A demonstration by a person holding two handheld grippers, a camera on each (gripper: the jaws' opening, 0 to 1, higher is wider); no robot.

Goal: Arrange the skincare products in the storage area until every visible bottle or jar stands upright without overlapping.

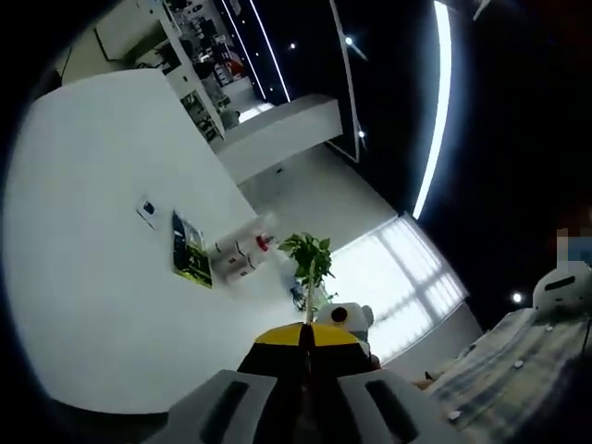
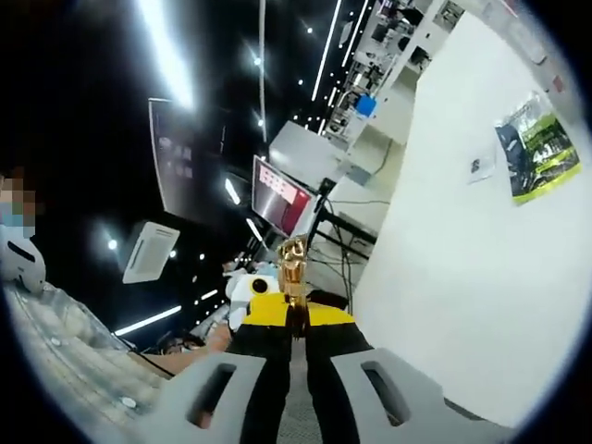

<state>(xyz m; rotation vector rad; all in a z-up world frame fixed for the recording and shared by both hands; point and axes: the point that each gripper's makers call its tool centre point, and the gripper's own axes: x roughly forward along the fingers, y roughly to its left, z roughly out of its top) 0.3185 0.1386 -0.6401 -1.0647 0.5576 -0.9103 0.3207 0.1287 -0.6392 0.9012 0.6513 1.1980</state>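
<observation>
1. My left tongs [image 1: 306,335] are together, holding nothing.
2. My right tongs [image 2: 294,314] are clamped on a gold bottle [image 2: 293,266].
3. Beyond the left tongs: a plant [image 1: 309,262], then a white wall [image 1: 83,240] with a poster [image 1: 190,250].

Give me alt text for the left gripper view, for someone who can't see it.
The left claw, jaws closed with yellow tips, points at a tilted white wall bearing a green poster. Beyond it stand a leafy plant and bright windows; a plaid sleeve shows at right.
</observation>
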